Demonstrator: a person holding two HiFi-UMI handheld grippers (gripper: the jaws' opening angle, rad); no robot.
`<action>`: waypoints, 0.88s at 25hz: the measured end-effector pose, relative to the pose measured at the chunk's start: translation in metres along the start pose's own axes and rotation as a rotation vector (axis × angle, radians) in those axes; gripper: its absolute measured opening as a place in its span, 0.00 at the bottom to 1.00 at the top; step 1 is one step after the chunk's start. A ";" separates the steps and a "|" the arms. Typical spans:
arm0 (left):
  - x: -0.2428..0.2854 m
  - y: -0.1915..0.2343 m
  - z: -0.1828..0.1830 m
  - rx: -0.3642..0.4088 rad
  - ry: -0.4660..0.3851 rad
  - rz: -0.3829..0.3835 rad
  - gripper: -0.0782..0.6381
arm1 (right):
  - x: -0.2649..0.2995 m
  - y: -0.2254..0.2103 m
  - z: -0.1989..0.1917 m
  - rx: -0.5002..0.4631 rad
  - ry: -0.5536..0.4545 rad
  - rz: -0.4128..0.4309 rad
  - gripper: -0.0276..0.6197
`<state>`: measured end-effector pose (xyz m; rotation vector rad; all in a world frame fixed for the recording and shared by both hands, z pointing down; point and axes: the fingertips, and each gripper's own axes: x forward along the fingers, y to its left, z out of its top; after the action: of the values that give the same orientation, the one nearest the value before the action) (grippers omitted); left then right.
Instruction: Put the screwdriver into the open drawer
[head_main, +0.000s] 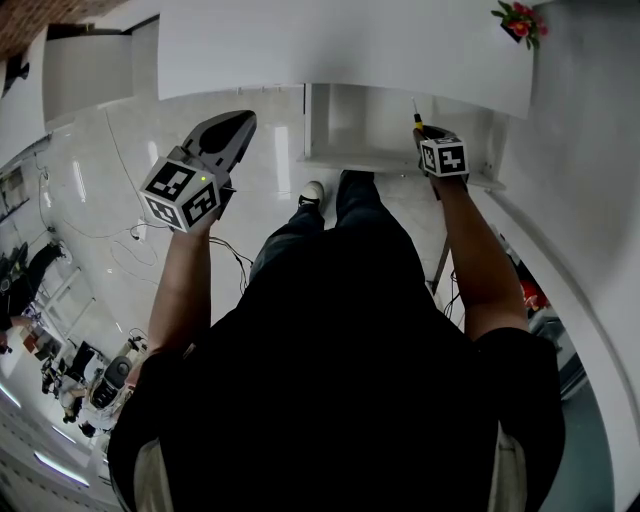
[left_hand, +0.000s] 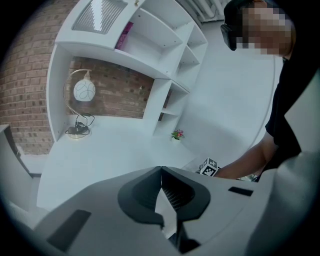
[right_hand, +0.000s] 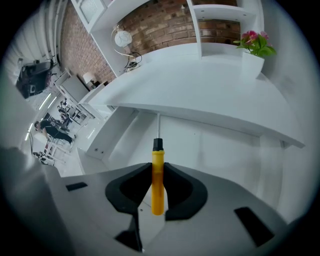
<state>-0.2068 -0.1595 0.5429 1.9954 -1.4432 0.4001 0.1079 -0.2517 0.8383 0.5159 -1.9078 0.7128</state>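
Screwdriver (right_hand: 157, 192): yellow handle clamped between right gripper (right_hand: 158, 169) fingers, shaft extended beyond fingertips toward open drawer (right_hand: 220, 150). Left gripper (left_hand: 161, 174): fingers closed together, empty. White desk (right_hand: 210, 95) and brick wall (left_hand: 115, 97) seen ahead; shaft tip indistinct.

**What I cannot make out**

In the head view the counter (head_main: 350, 50) covers the back of the drawer (head_main: 345, 125), and my legs cover part of its front edge. My right gripper (head_main: 428, 135) shows little there but its marker cube. Its jaws sit behind the cube, and only the thin top of the screwdriver (head_main: 417, 115) pokes out. In the right gripper view the shaft's tip is too thin against the white drawer to place. In the left gripper view my left gripper (left_hand: 161, 175) hides the right one, all but the cube.
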 end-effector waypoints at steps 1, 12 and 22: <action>0.001 0.001 -0.001 -0.003 0.001 0.002 0.13 | 0.003 -0.002 -0.002 -0.006 0.015 -0.004 0.17; 0.012 0.008 -0.018 -0.024 0.040 0.011 0.13 | 0.035 -0.019 -0.013 -0.051 0.116 -0.004 0.17; 0.019 0.016 -0.031 -0.063 0.047 0.027 0.13 | 0.066 -0.026 -0.019 -0.076 0.182 -0.011 0.17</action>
<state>-0.2116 -0.1565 0.5819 1.9059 -1.4382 0.4052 0.1094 -0.2610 0.9107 0.3997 -1.7531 0.6543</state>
